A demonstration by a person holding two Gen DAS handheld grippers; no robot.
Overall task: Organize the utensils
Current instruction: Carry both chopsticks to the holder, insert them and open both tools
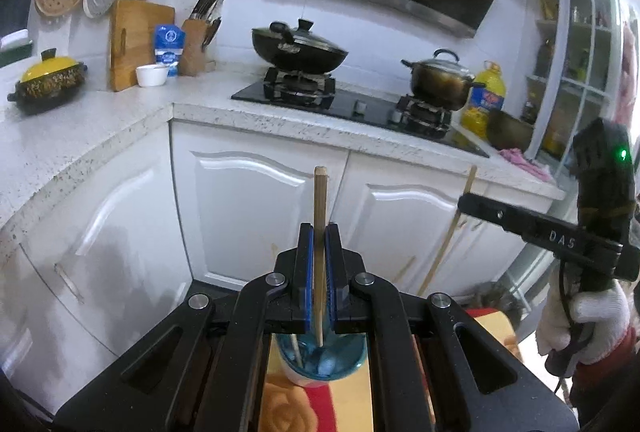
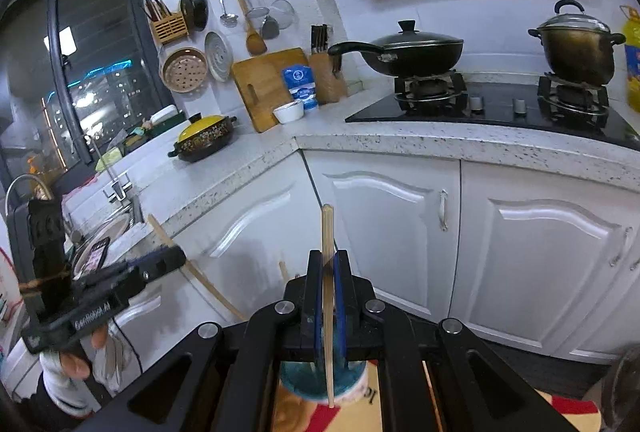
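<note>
Holding upright for a clean drop | left hand-held gripper (image 1: 319,232) clamps chopstick (image 1: 319,216) over blue cup (image 1: 320,360) | right hand-held gripper (image 2: 328,260) grips its own chopstick (image 2: 328,232) likewise

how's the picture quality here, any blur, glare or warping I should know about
Left wrist view: heavy fisheye bending the counter edge, glare streaks on the cabinet doors, chopstick sharp. Right wrist view: same warping, dark window with lights, other gripper motion-blurred.
</note>
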